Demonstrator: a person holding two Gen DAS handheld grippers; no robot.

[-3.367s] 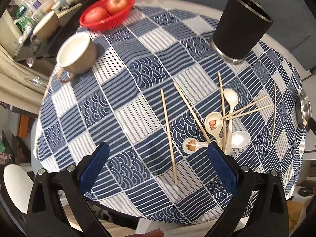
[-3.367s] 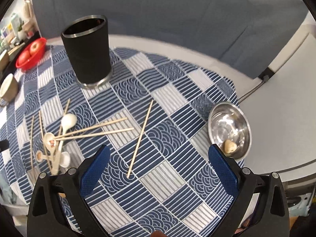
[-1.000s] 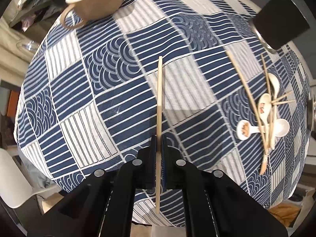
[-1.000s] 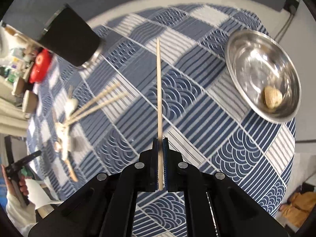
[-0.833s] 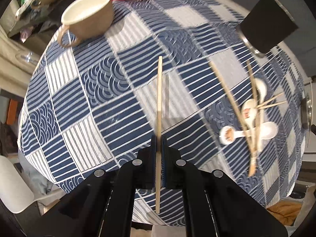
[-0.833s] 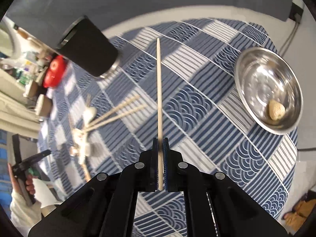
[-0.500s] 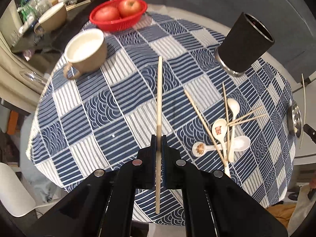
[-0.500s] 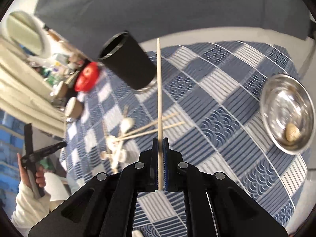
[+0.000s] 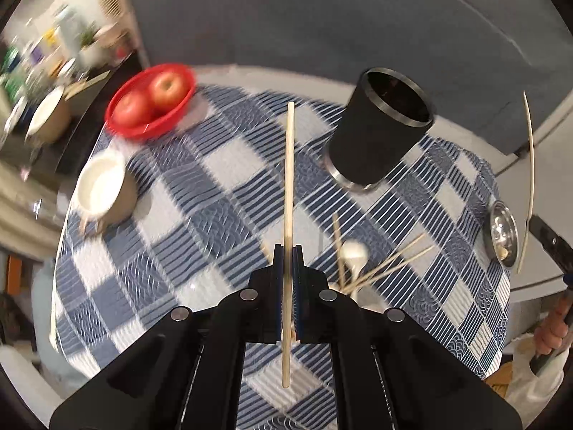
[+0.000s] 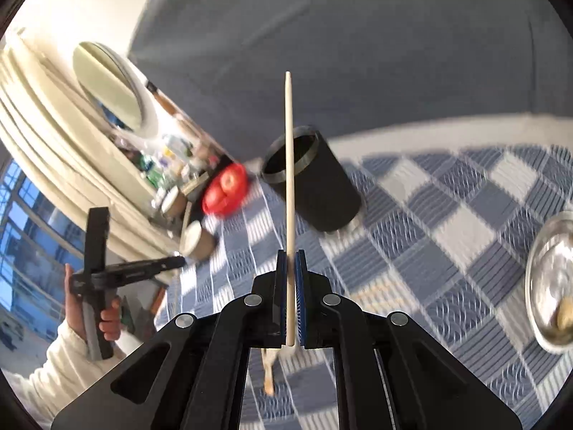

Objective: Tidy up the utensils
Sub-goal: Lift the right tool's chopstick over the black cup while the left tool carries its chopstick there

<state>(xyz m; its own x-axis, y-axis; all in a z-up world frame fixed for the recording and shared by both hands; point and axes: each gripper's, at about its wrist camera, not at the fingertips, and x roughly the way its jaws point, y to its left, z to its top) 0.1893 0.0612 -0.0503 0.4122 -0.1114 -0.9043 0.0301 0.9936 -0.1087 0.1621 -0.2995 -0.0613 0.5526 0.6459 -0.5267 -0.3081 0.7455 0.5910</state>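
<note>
My left gripper (image 9: 287,251) is shut on a wooden chopstick (image 9: 288,179) and holds it above the checked tablecloth (image 9: 222,193). The stick's far tip reaches toward the black utensil cup (image 9: 379,139), which stands up and to the right. My right gripper (image 10: 290,255) is shut on a second chopstick (image 10: 289,165), whose shaft crosses the open mouth of the same cup (image 10: 315,186) in the right wrist view. Several more chopsticks (image 9: 390,261) and a white spoon (image 9: 352,252) lie in a loose pile on the cloth to the right of my left gripper.
A red basket of apples (image 9: 152,104) and a beige mug (image 9: 105,190) sit at the table's far left. A steel bowl (image 9: 503,234) with a small object sits by the right edge. A hand (image 10: 89,308) holds the other gripper at the left of the right wrist view.
Both grippers have risen from the table with their chopsticks and tipped up, so the cup, the wall and the room now fill more of both views.
</note>
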